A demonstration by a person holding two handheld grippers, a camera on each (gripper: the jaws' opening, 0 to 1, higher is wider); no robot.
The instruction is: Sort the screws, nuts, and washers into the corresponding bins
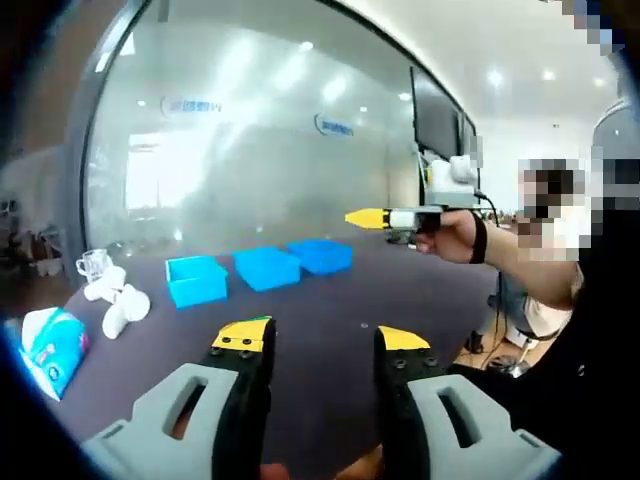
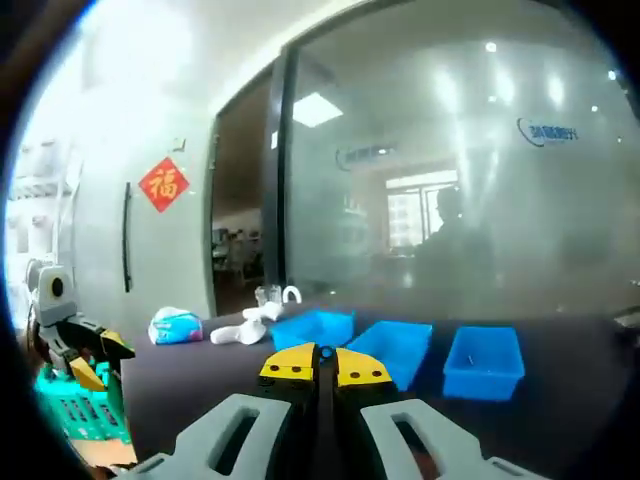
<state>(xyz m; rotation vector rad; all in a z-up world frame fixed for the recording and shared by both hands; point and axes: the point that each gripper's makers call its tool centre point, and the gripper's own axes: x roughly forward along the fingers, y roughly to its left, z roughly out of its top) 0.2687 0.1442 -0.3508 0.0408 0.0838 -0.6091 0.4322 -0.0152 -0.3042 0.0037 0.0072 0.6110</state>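
Observation:
Three blue bins stand in a row on the dark table: one at the left [image 1: 196,280], one in the middle [image 1: 266,268], one at the right [image 1: 321,256]. My left gripper [image 1: 322,337] hovers open over the near table, nothing between its yellow tips. My right gripper [image 1: 372,217], held in a hand, floats above the table beyond the bins with its tips together. In the right gripper view its jaws [image 2: 323,365] are shut, facing the bins [image 2: 312,328] [image 2: 395,348] [image 2: 484,362]. The left gripper [image 2: 100,360] shows open at the far left. No loose screws, nuts or washers are clear enough to make out.
White objects [image 1: 115,300] and a tissue pack [image 1: 50,345] lie on the table's left side. A green basket [image 2: 80,415] sits low at the left. A glass wall [image 1: 280,130] runs behind the table. A person's arm [image 1: 520,265] reaches in from the right.

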